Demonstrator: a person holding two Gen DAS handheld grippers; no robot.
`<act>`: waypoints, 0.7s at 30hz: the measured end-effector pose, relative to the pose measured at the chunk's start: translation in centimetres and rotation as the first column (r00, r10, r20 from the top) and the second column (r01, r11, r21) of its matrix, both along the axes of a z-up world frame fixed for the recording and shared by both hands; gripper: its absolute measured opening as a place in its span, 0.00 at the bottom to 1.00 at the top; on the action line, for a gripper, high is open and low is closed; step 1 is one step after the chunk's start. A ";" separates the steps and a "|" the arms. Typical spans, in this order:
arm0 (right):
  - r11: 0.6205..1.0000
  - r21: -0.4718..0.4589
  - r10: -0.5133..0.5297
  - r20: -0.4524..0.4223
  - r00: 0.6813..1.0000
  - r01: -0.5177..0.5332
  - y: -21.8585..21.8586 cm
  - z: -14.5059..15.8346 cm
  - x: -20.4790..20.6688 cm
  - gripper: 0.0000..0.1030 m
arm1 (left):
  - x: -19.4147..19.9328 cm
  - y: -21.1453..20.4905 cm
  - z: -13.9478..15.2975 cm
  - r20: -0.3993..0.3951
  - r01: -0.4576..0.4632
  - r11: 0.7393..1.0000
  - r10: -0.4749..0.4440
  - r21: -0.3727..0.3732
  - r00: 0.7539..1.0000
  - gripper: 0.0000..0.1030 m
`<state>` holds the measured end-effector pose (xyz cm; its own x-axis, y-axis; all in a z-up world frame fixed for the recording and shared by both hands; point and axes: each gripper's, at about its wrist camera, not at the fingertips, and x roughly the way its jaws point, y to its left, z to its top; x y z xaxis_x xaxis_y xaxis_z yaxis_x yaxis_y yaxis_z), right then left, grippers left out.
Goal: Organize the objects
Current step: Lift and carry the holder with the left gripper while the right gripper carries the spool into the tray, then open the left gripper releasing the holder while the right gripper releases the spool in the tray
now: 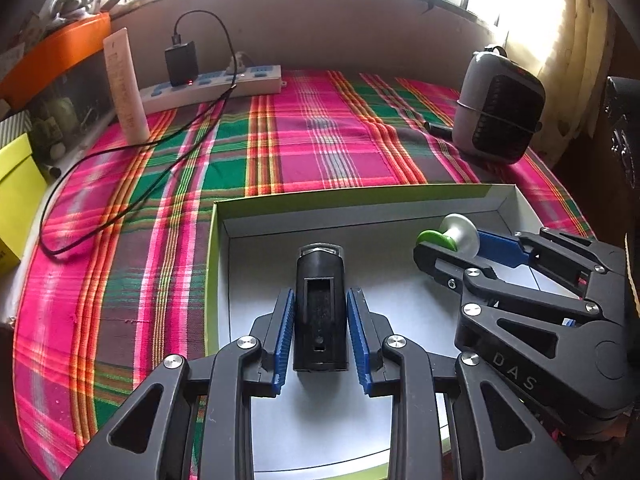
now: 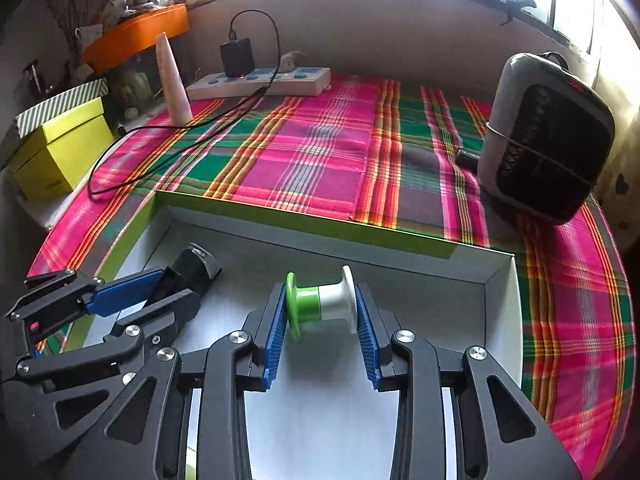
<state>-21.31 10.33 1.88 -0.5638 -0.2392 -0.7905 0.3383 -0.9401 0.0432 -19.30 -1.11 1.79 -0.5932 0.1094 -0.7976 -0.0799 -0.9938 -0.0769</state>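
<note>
A shallow box with a white inside and green outer walls (image 1: 420, 194) (image 2: 304, 222) lies on the plaid cloth. Over its left half my left gripper (image 1: 320, 314) (image 2: 166, 286) is shut on a black cylindrical torch (image 1: 320, 300) (image 2: 196, 268), lens end pointing away. Over the box's right half my right gripper (image 2: 322, 304) (image 1: 452, 248) is shut on a green-and-white spool (image 2: 320, 304) (image 1: 452, 236), held sideways with a blue pad against each flange. Whether either object touches the box floor I cannot tell.
A grey-and-black fan heater (image 1: 500, 108) (image 2: 544, 136) stands at the right. A white power strip (image 1: 212, 86) (image 2: 260, 82) with a black charger and trailing cable lies at the back. A pale tube (image 1: 124, 88) (image 2: 174, 80) stands near it, with a yellow box (image 2: 60, 152) and an orange shelf (image 2: 136, 34) at the left.
</note>
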 end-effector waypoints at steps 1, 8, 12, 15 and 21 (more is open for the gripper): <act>1.000 0.000 -0.002 0.001 1.000 0.002 0.0 0.0 -0.1 0.34 | 0.0 -0.1 0.0 0.000 -0.002 1.000 0.002 0.000 1.000 0.24; 1.000 0.015 -0.005 0.000 1.000 0.005 -0.2 -0.1 -0.1 0.34 | -0.1 -0.1 0.0 -0.002 -0.007 1.000 0.006 -0.008 1.000 0.24; 1.000 0.016 -0.009 -0.003 1.000 0.009 -0.1 -0.1 -0.1 0.34 | 0.0 -0.3 0.1 0.000 -0.010 1.000 0.010 -0.004 1.000 0.25; 1.000 0.003 -0.011 -0.002 1.000 0.011 0.1 0.1 0.1 0.46 | 0.1 -0.2 0.2 -0.003 -0.012 1.000 0.012 -0.007 1.000 0.26; 1.000 -0.001 -0.027 -0.018 0.999 0.027 0.5 0.4 0.7 0.51 | 0.8 -0.5 0.8 -0.028 -0.027 1.000 0.027 -0.007 0.999 0.32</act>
<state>-20.61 10.81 2.33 -0.5842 -0.2243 -0.7800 0.3134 -0.9488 0.0381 -18.49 -1.61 2.61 -0.6176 0.0876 -0.7816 -0.0554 -0.9962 -0.0679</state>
